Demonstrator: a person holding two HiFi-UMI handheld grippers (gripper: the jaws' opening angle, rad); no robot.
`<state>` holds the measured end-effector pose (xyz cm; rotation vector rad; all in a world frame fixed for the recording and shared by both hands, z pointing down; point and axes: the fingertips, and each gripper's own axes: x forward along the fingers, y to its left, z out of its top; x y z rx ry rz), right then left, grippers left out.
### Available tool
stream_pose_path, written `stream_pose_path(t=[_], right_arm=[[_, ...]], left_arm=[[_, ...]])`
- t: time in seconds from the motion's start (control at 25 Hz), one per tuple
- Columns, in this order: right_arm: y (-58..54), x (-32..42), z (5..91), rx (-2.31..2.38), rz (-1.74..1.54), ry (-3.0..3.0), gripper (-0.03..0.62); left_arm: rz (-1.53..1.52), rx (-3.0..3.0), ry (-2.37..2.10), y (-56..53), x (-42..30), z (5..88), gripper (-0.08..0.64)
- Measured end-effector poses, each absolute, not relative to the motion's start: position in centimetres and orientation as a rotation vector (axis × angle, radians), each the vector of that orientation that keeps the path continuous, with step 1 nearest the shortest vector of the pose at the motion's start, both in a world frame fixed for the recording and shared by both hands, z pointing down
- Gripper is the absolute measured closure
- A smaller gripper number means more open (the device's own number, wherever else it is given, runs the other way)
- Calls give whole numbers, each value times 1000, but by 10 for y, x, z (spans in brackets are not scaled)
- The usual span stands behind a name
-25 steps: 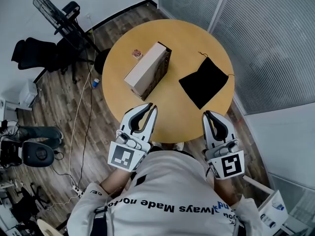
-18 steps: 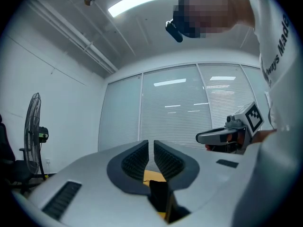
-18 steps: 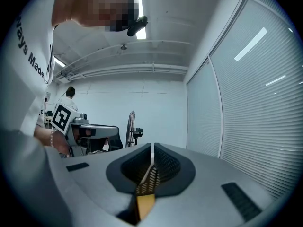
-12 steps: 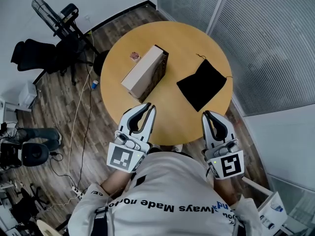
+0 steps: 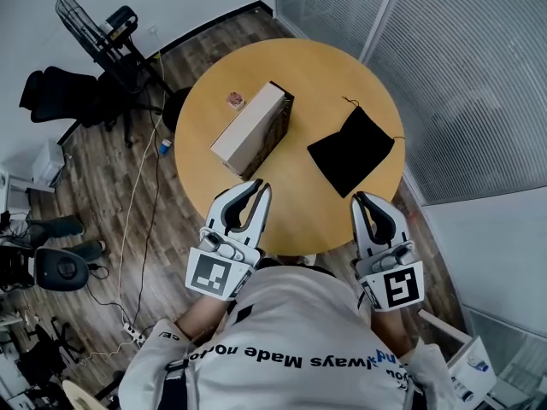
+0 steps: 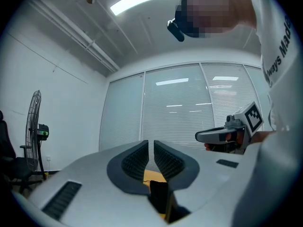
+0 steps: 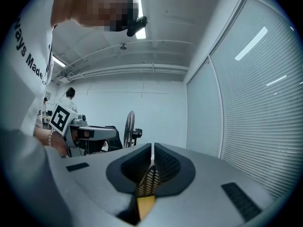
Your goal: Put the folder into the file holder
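- Head view: the file holder (image 5: 249,128), a pale box lying long-side down, is seen on the round table (image 5: 299,67). Its dark open side is turned to the right.
- The folder (image 5: 350,150) is seen flat on the table to the right of the file holder, well apart from it and not inside it. A thin cord trails from its far corner.
- A small object (image 5: 234,101), too small to identify, is seen just left of the file holder's far end.
- The left claw (image 5: 259,188) is held just nearer than the file holder's near end. The right claw (image 5: 361,198) is held to the right of that, nearer than the folder. Neither touches anything.
- Left gripper view: the left claw is seen clenched to a thin slit with nothing in it, and is pointed at the blinds.
- Right gripper view: the right claw is seen clenched, tips meeting, with nothing gripped.
- Handling: the folder is judged thin, light and limp, so sagging is to be expected when it is lifted.
- A pinch at its near corner or edge is judged best, clear of the cord. The file holder may slide unless it is steadied.
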<state>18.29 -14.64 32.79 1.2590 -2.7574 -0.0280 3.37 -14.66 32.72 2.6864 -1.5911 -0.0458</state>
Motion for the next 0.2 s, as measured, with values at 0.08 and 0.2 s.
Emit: stream_pose_path(t=[0.08, 0.2], right_arm=[[-147, 184, 328, 1259, -27, -2757, 551], [-149, 187, 328, 1261, -26, -2754, 551]], left_arm=[[-46, 2685, -1586, -148, 36, 328, 506], [-44, 2682, -1579, -150, 38, 329, 506]])
